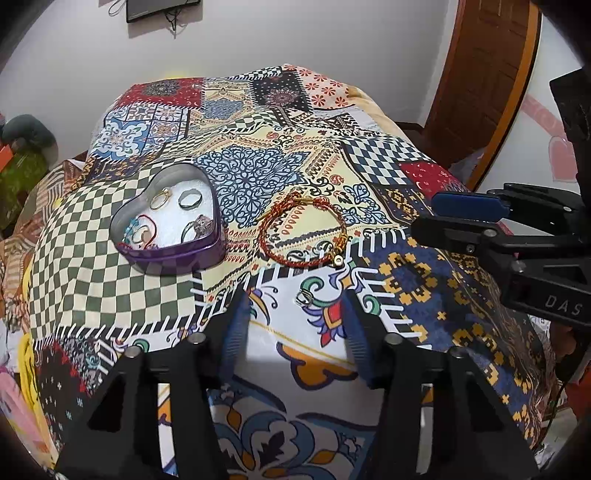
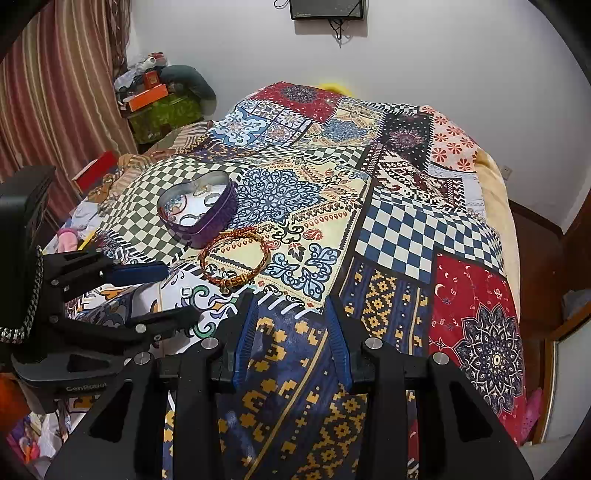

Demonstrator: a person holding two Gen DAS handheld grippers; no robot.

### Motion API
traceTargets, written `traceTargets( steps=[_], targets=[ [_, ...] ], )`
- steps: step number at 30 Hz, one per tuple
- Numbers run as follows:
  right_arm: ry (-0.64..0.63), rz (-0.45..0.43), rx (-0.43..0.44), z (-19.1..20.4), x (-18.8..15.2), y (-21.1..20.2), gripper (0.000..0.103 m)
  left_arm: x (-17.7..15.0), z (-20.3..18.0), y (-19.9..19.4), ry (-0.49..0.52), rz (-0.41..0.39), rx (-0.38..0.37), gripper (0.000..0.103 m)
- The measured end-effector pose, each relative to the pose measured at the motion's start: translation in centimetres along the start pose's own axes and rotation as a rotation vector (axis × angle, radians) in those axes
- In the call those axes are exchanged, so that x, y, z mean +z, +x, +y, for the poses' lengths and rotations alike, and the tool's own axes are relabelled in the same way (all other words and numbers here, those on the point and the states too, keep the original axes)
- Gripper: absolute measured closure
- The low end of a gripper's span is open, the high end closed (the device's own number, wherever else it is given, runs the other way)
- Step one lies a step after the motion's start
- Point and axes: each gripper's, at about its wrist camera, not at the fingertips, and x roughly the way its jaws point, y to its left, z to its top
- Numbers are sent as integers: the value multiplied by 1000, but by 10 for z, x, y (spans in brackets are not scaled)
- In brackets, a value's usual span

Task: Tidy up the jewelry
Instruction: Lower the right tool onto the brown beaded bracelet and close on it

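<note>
Only L cam: tin's [image 1: 168, 221] rings [image 1: 160, 199].

Purple heart tin [image 1: 173, 254], red-gold bracelet [image 1: 301, 236], patchwork-patterned bedspread [image 1: 388, 166]

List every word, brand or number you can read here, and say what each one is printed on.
"DAS": on the black body of the right gripper, cut off at the picture's edge.
"GenRobot": on the black body of the left gripper, faint.
Nothing readable on the heart-shaped tin or the wall screen.

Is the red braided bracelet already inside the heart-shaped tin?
No, the red braided bracelet lies on the patterned cloth beside the heart-shaped tin.
</note>
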Motion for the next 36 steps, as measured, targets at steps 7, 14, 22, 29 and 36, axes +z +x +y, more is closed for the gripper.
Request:
traceTargets(
  steps=[7,14,22,29,36],
  targets=[
    [-3,-8,4,0,5,3,69,3,-2,3,29,-6,-19,81],
    [1,-1,9,0,5,8,69,4,-17,9,105,2,-37,96],
    [12,15,26,2,9,11,69,2,-1,3,27,-27,-48,103],
    [7,-10,26,8,17,10,48,-2,13,-12,-5,-39,-40,103],
    [39,51,78,6,32,36,48,-7,20,-18,-17,-22,-18,93]
  ],
)
